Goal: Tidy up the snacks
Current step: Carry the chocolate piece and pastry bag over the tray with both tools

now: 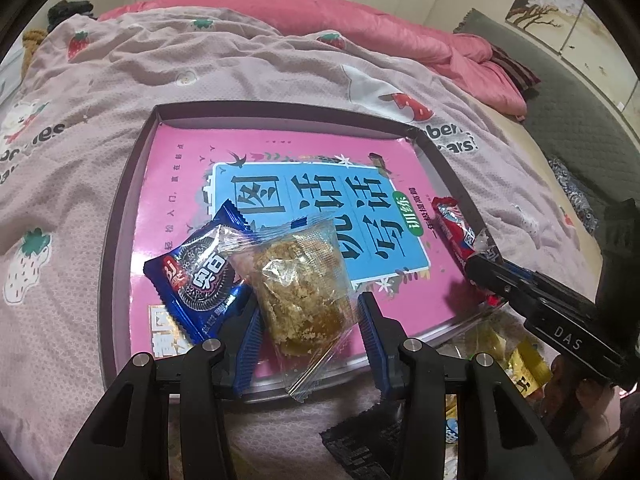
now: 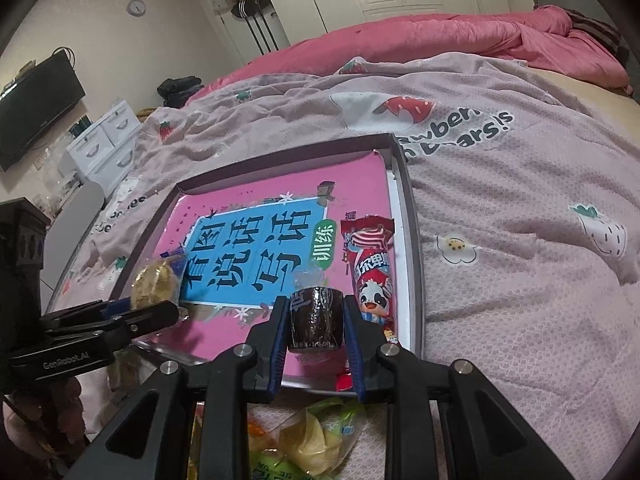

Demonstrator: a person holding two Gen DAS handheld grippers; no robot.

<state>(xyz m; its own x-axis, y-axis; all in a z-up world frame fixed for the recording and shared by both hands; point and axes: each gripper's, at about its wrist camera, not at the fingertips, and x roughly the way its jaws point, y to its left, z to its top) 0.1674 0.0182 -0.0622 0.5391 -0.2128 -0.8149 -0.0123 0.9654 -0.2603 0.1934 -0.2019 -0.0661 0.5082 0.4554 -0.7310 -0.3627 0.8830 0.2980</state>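
My left gripper [image 1: 310,312] is shut on a clear packet holding a brown crumbly cake [image 1: 304,280], just above the near left part of a dark-rimmed tray [image 1: 280,107]. A pink and blue printed sheet lines the tray. A blue cookie packet [image 1: 200,280] lies there beside the cake. My right gripper [image 2: 315,305] is shut on a small dark wrapped snack [image 2: 316,320] over the tray's near right part. A red packet with a cartoon cow [image 2: 372,268] lies along the tray's right rim [image 2: 413,240]. In the right wrist view the left gripper [image 2: 168,312] carries the cake [image 2: 154,282].
Loose snacks lie in front of the tray: yellow-green packets [image 2: 316,436] and a black packet [image 1: 360,440]. The tray rests on a rumpled strawberry-print bedcover [image 2: 520,280]. A pink quilt [image 1: 360,28] is bunched at the back. White drawers [image 2: 104,140] stand beyond the bed's left side.
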